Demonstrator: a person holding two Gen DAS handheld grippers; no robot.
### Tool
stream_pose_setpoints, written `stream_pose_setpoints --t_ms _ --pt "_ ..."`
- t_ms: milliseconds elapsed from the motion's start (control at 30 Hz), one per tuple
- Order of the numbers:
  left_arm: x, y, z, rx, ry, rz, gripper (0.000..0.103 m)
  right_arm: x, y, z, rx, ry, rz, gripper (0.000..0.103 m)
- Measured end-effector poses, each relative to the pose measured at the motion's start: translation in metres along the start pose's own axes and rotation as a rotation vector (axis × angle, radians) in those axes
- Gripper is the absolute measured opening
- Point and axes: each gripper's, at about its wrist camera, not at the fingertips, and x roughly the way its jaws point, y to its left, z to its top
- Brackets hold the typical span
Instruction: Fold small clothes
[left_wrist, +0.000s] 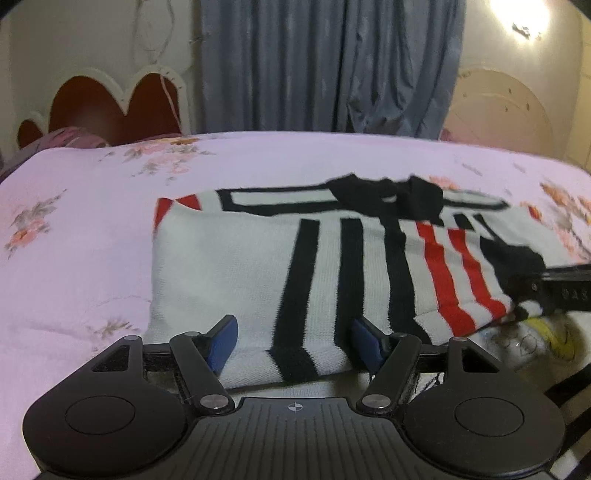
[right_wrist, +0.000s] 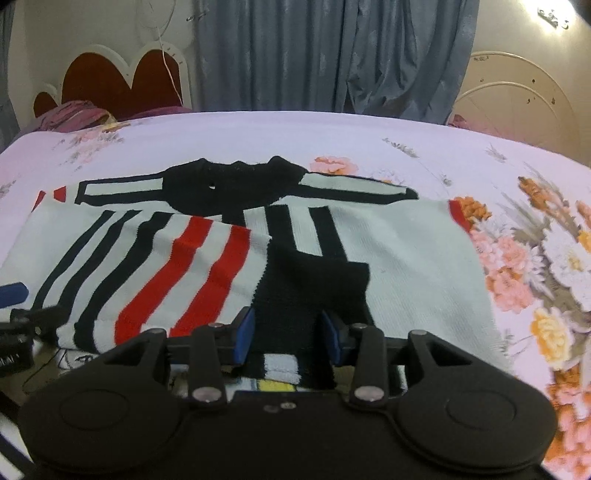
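the near hem of the striped sweater (left_wrist: 229, 266) drops behind each gripper's body, so its lower edge is hidden, and a yellow printed item (left_wrist: 554, 332) under the near right corner is too blurred to identify. the sweater lies spread on the floral bedsheet (left_wrist: 74, 221), black collar (right_wrist: 236, 184) at the far side, one red-striped sleeve folded across its front. on the left, the left gripper (left_wrist: 293, 341) straddles the near hem with its blue pads (left_wrist: 221, 343) well apart; cloth sits between them, but whether the pads press it cannot be told. on the right, the right gripper (right_wrist: 288, 338) has its jaws narrower, set on either side of the black cuff (right_wrist: 291, 295), apparently pinching it. beyond, a red headboard (right_wrist: 110, 85) at far left, grey curtains (right_wrist: 314, 55) in the middle, a cream wheel-shaped frame (right_wrist: 517, 110) cut off at right.
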Motion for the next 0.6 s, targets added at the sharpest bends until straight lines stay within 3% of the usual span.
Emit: stream_pose_setpoints --t_ms 133,300,367,400,433,600 --pt "0.006 -0.005 -0.011 0.066 0.026 0.023 0.069 0.007 -0.015 -0.01 0.047 0.019 0.023 0.039" --pt "-0.003 -0.006 -0.004 0.066 0.045 0.034 0.07 -0.004 -0.021 -0.004 0.059 0.049 0.044 0.041" --pt "-0.017 -0.005 -0.004 0.061 0.032 0.059 0.077 -0.02 -0.033 -0.008 0.112 0.035 0.06 0.05" --pt "-0.025 -0.006 -0.006 0.056 0.021 0.077 0.093 -0.028 -0.038 -0.012 0.129 0.034 0.069 0.051" --pt "-0.033 -0.006 -0.01 0.05 0.007 0.099 0.099 -0.036 -0.043 -0.017 0.138 0.034 0.076 0.051" --pt "-0.068 -0.008 -0.036 0.04 0.015 0.118 0.099 -0.07 -0.067 -0.048 0.162 0.048 0.092 0.057"
